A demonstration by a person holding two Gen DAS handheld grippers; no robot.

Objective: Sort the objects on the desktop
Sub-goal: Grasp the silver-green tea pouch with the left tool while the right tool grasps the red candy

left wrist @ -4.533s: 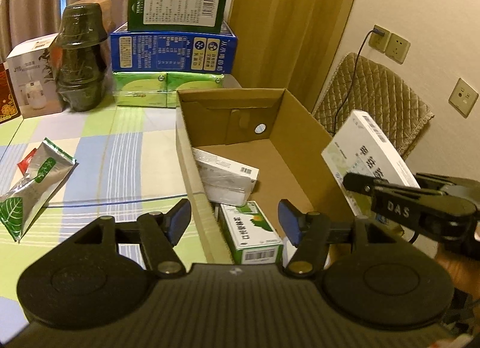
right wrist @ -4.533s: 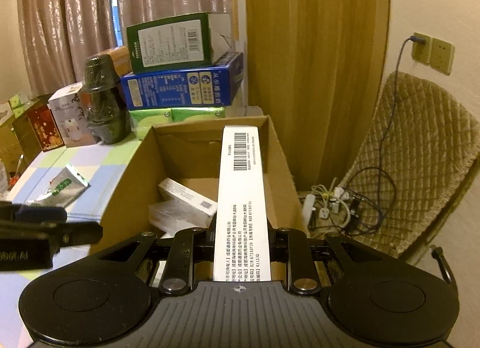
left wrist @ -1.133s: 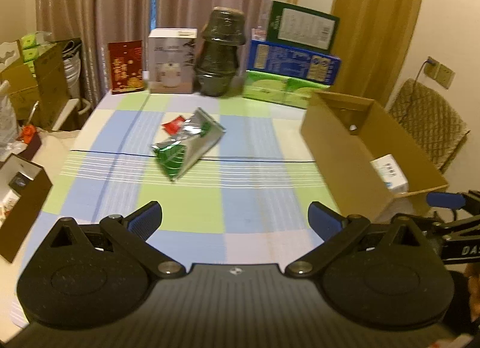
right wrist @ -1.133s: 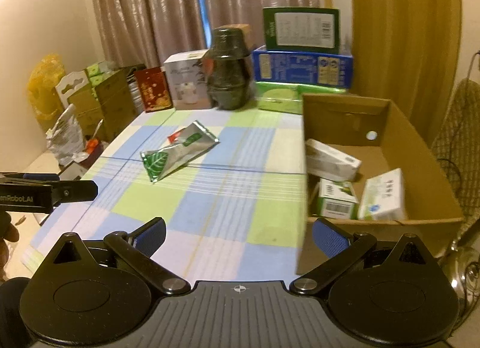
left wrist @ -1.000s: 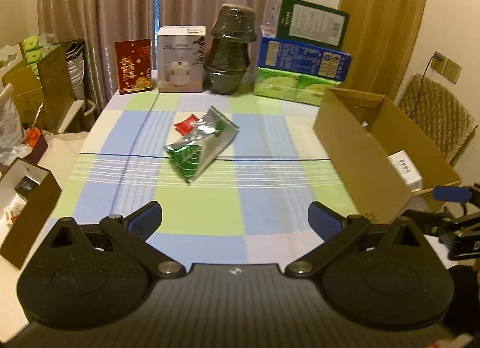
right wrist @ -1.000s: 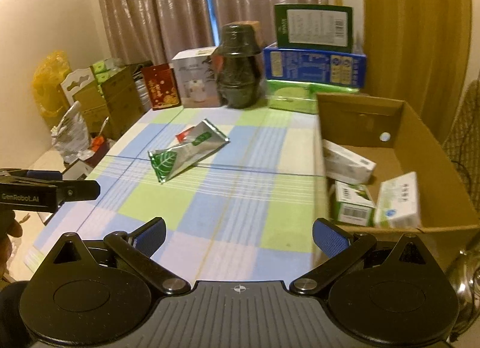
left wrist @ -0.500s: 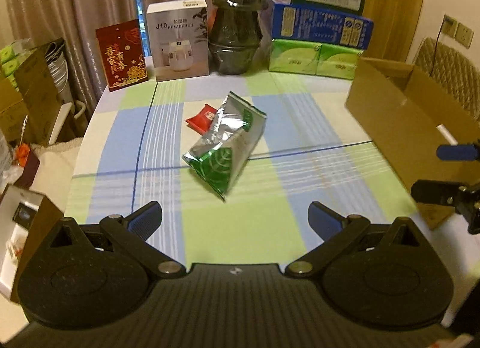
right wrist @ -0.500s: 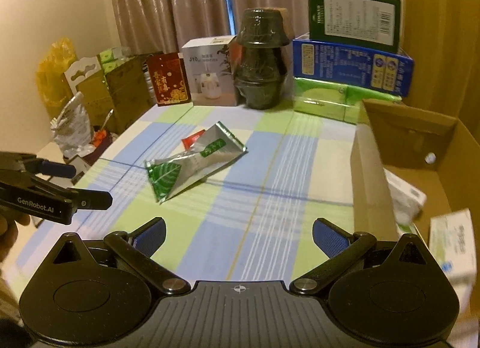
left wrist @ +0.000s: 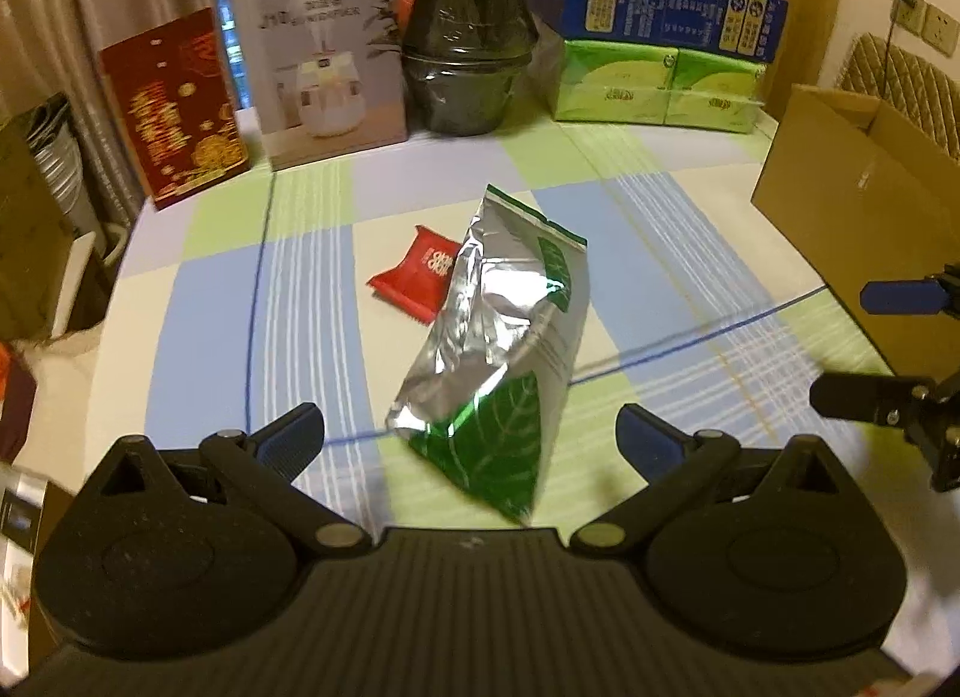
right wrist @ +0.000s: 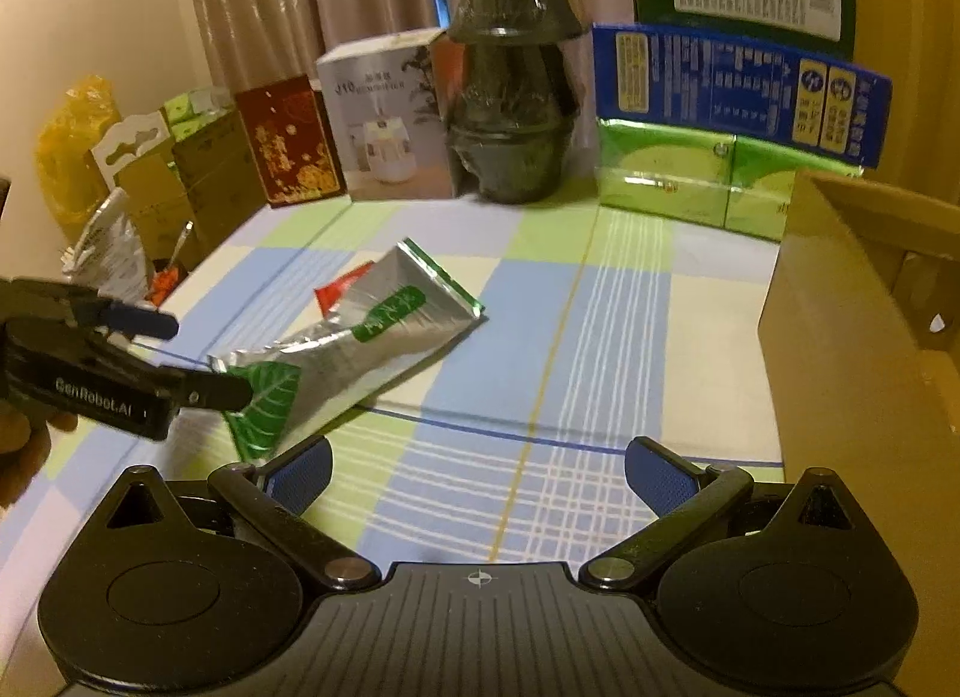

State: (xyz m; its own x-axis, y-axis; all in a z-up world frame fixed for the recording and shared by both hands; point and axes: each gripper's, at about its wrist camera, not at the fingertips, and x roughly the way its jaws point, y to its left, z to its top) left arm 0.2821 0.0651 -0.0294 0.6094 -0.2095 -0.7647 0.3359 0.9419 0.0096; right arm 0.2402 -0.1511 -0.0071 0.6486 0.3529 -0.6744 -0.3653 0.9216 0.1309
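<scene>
Your left gripper is spread wide w/ nothing between the blue pads, hanging just above the near end of the silver-and-green foil pouch; the pouch's green leaf-print corner sits right between the two fingers, but no contact that you can see. The pouch lies flat on the checked tablecloth, long axis running away from you, its far end overlapping a small red packet. Your right gripper is also fully apart and empty, low over the cloth, to the right of the pouch and well clear of it. In the right wrist view your left gripper comes in from the left edge, its tips over the pouch's leaf end. The cardboard box stands at the table's right side, open top, contents not visible from here. Along the back edge: red gift box, white humidifier box, dark stacked pots in plastic wrap, green tissue packs w/ a blue carton on top.
</scene>
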